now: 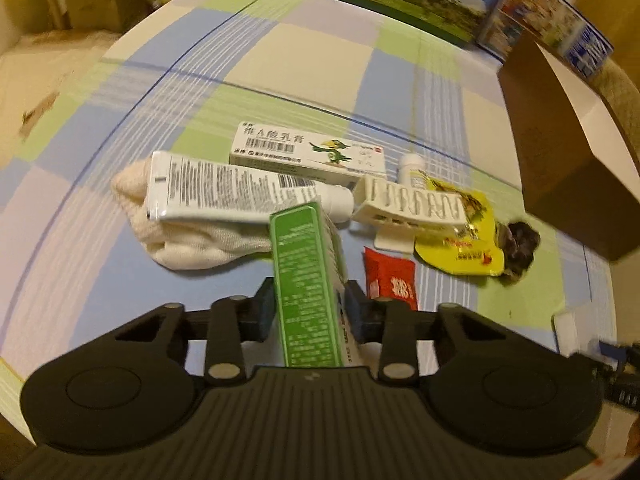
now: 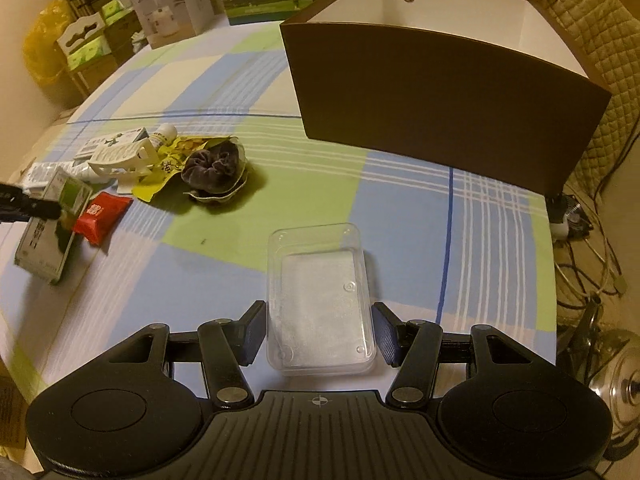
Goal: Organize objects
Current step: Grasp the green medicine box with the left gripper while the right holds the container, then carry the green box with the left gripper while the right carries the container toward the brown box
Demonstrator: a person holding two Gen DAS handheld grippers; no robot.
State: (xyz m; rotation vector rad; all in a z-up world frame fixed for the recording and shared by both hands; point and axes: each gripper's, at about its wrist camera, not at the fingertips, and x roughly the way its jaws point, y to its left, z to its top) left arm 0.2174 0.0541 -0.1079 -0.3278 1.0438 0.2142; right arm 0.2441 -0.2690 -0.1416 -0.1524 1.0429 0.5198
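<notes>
My left gripper [image 1: 309,308] is shut on a green and white carton [image 1: 306,280], held a little above the checked tablecloth [image 1: 280,72]; the carton also shows in the right wrist view [image 2: 52,224]. Beyond it lie a white tube [image 1: 236,192] on a cream cloth [image 1: 192,236], a white medicine box [image 1: 308,152], a white clip [image 1: 412,204], a yellow packet [image 1: 464,240], a red sachet [image 1: 390,280] and a dark scrunchie [image 1: 518,246]. My right gripper [image 2: 320,332] stands open around a clear plastic tray [image 2: 320,300] on the table, its fingers just beside the tray's sides.
A large brown box [image 2: 440,96] with a white inside stands open at the back right of the table. Cartons and printed boxes [image 2: 172,4] line the far edge. Cables and a metal pot [image 2: 616,380] lie beyond the right table edge.
</notes>
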